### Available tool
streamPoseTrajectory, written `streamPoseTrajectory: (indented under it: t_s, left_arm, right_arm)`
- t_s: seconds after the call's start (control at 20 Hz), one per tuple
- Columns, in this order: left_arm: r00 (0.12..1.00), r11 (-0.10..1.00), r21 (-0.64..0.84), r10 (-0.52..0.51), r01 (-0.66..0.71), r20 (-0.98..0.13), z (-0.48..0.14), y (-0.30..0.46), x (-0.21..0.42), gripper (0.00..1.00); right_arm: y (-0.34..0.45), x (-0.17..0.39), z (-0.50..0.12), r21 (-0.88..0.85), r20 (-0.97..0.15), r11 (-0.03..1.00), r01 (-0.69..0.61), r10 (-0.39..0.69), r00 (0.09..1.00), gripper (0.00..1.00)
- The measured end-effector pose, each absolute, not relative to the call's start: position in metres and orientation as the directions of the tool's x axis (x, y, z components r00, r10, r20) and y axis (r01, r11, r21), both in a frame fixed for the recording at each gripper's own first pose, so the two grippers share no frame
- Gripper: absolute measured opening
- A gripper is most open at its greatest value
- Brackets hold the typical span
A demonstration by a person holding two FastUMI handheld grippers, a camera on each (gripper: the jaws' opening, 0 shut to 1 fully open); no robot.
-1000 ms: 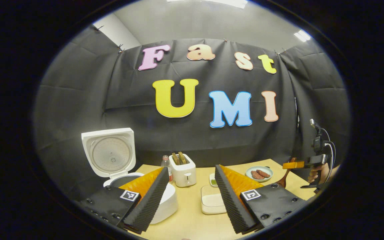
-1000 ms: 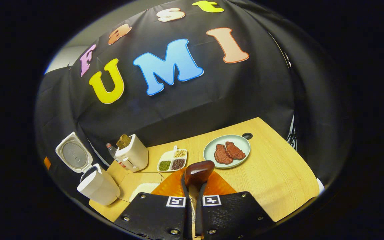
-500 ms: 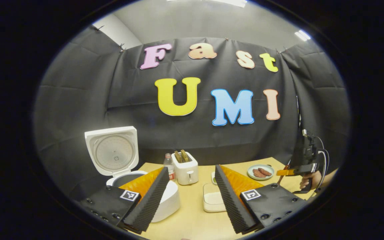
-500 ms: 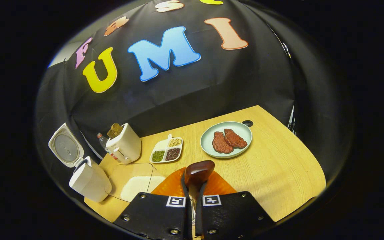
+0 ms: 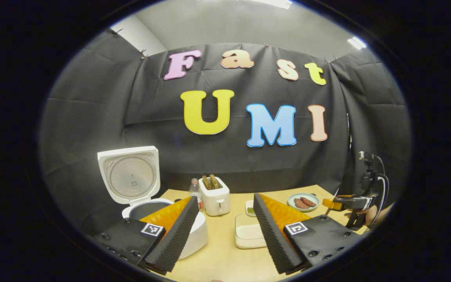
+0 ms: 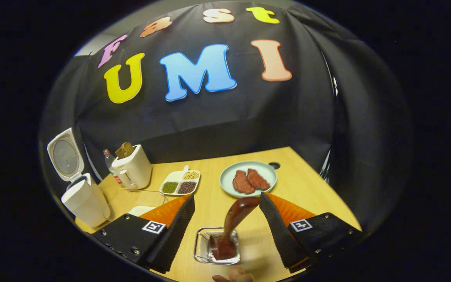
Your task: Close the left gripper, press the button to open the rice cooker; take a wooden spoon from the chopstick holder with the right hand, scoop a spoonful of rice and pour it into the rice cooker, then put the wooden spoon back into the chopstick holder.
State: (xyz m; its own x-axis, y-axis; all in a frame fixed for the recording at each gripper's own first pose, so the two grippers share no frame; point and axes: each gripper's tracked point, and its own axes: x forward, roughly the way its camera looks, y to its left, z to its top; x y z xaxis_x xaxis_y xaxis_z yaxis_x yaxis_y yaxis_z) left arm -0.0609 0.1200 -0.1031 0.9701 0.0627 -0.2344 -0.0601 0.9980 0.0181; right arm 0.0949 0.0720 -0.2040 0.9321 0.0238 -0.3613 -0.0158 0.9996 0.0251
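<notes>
Spoon back in holder, right tongs open around it

Right gripper view: the wooden spoon (image 6: 236, 223) stands in the chopstick holder (image 6: 217, 250), a wire basket at bottom centre of the frame. Its long axis runs from the holder up and slightly right, with the rounded end at top, leaning toward the right finger. The right tongs (image 6: 227, 215) are spread wide, one finger on each side of the spoon. Neither finger appears to touch it, so the spoon looks released.

The rice cooker (image 6: 84, 201) sits at the left edge of the frame with its lid up, well apart from the holder. The rice tray (image 6: 141, 210) shows as a pale patch just above the left finger.

Left gripper view: the left tongs (image 5: 225, 221) are also open and hold nothing. They hang above the table (image 5: 225, 258), with the rice cooker (image 5: 147, 213) in the lower left and the rice tray (image 5: 249, 237) at lower centre. The right tongs (image 5: 329, 203) show small at the far right, held by a hand (image 5: 370, 214).

Judgement: the task looks essentially done. Only a withdrawal is left, and it turns on the spoon lying between the right fingers. Back out along the spoon's axis, up and away, since a sideways pull could clip the leaning end and tip the holder. The right hand is much the nearer.
</notes>
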Motion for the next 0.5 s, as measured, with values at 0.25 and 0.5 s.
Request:
streamPoseTrajectory:
  t_s: [0.25,0.5]
  left_arm:
    - [0.973,0.999,0.015,0.043,-0.041,-0.228,-0.102,0.110,-0.051,0.99]
    - [0.974,0.996,0.012,0.091,-0.090,-0.206,-0.092,0.124,-0.036,0.97]
  right_arm:
    - [0.091,0.069,-0.099,-0.017,-0.173,0.999,-0.045,0.041,0.984,0.99]
    - [0.114,0.047,-0.035,-0.017,-0.082,0.997,-0.072,0.070,0.994,0.99]
